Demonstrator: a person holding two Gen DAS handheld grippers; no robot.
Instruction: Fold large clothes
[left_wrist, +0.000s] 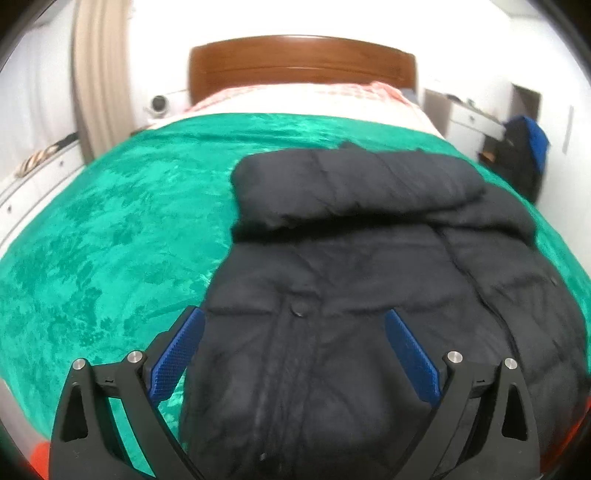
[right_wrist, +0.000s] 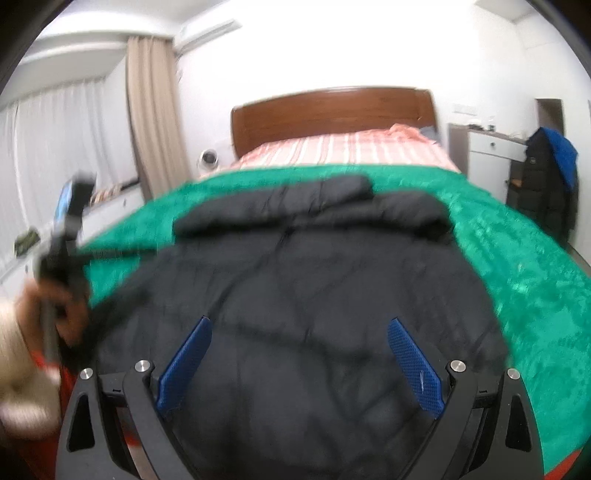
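The left gripper (left_wrist: 294, 321) hangs with its blue pads (left_wrist: 410, 354) spread wide over the black puffer jacket (left_wrist: 351, 258), pinching nothing. The right gripper (right_wrist: 299, 330) likewise gapes empty above the same jacket. It lies on the green blanket (left_wrist: 110, 240) on the bed, long axis from 6 to 12 o'clock, hood end toward the wooden headboard (left_wrist: 301, 62) at 12.

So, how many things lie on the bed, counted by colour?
Black: 1, the jacket
Green: 1, the blanket
Pink striped: 1, the sheet
Total: 3
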